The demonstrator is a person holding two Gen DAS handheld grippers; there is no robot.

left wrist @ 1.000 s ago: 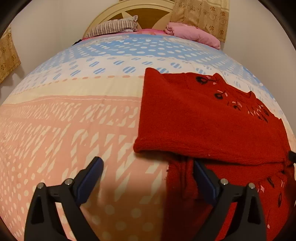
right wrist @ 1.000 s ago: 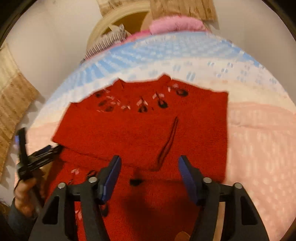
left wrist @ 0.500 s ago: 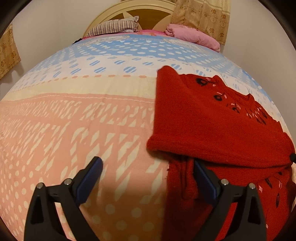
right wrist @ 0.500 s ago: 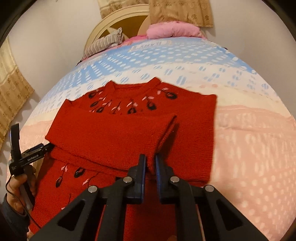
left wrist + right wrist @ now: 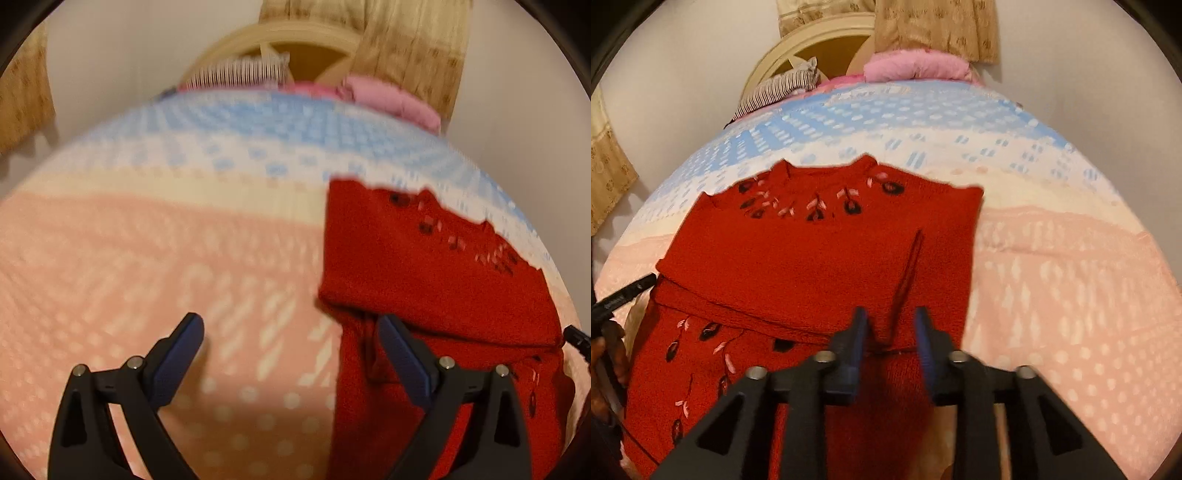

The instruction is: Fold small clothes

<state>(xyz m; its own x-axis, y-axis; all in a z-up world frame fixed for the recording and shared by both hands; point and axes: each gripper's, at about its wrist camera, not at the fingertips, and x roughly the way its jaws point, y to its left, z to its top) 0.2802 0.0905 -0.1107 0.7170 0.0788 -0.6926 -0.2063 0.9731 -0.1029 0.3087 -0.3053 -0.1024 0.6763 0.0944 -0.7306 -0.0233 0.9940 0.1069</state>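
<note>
A: Red sweater [image 5: 820,266] is lying flat on the bedspread [image 5: 1071,280], neck toward the headboard [image 5: 812,44]. Both sleeves are sitting folded across the chest, their cuffs meeting at a dark seam line right of centre.

B: Right gripper [image 5: 892,332] is hovering over the lower edge of that sleeve band. Jaws are standing partly apart and gripping nothing; whether the pads are brushing the knit, I cannot tell.

A: Left gripper [image 5: 291,347] is spread wide, also empty. One finger is hanging over bare bedspread [image 5: 147,277], the other over the sweater [image 5: 424,266] edge. That view is blurring, so detail is thin.

B: Judging the step: sleeves are in, and the hem-to-neck fold looks next. To do it well, each tool should be pinching a lower corner through all layers, lifting level, and laying the hem up to the collar without dragging the sleeves askew.

A: Agreed. Taking too shallow a bite risks picking up only the top layer.

B: Material notes. The sweater is reading as a thick, nubbly knit, soft-edged, holding rounded folds rather than sharp creases. Dark and pink leaf-like embroidery is running around the neck and down the front.

A: Bedspread is looking smooth and thin, printed in pink, cream and blue bands with pale dashes and dots. Striped pillow [image 5: 779,92] and pink pillow [image 5: 916,66] are resting at the head.
</note>
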